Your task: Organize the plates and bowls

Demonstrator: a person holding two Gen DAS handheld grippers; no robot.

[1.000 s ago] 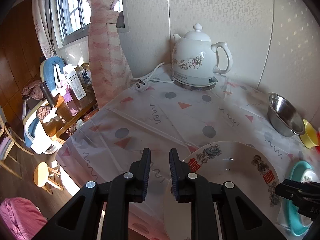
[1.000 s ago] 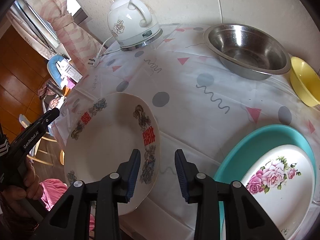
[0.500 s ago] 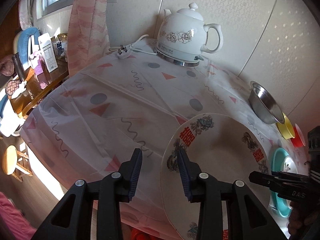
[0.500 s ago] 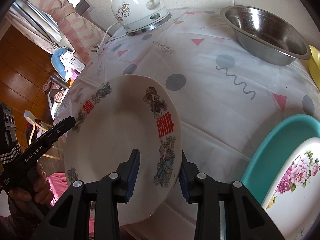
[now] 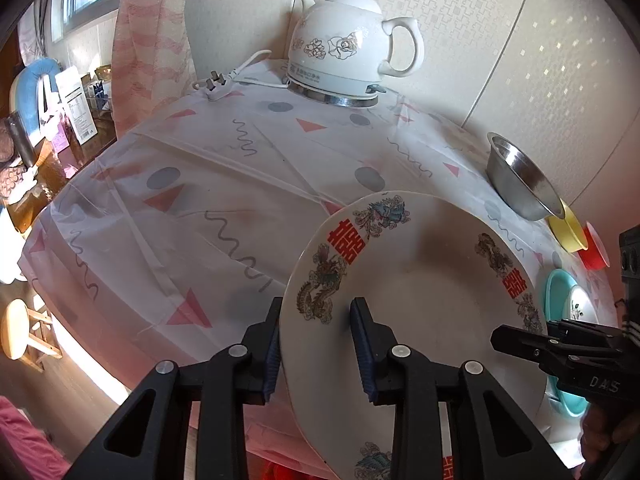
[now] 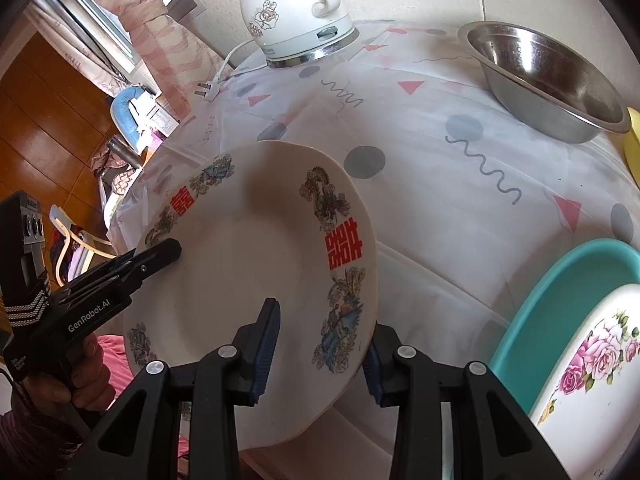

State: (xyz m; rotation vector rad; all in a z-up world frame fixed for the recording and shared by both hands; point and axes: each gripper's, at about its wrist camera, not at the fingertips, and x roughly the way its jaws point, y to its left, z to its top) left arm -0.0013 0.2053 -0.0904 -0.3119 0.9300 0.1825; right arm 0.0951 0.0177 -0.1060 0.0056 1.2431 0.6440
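Note:
A large cream plate with red characters and dragon prints (image 5: 416, 304) is held between both grippers at the table's near edge, tilted. My left gripper (image 5: 316, 312) straddles its left rim with a finger on each side, jaws still apart. My right gripper (image 6: 324, 332) straddles its right rim (image 6: 352, 272) the same way. The plate also shows in the right wrist view (image 6: 248, 264). Each gripper is seen in the other's view: the left (image 6: 160, 252), the right (image 5: 516, 340).
A white kettle (image 5: 344, 48) with plug and cord stands at the back. A steel bowl (image 6: 544, 76), a yellow bowl (image 5: 568, 232) and a red bowl (image 5: 596, 248) line the wall. A teal tray (image 6: 560, 300) holds a rose plate (image 6: 592, 368). Stools stand beyond the left edge.
Both grippers have moved in onto the plate's opposite rims, fingers now on either side of each rim. The plate has lifted and tilted up from the table.

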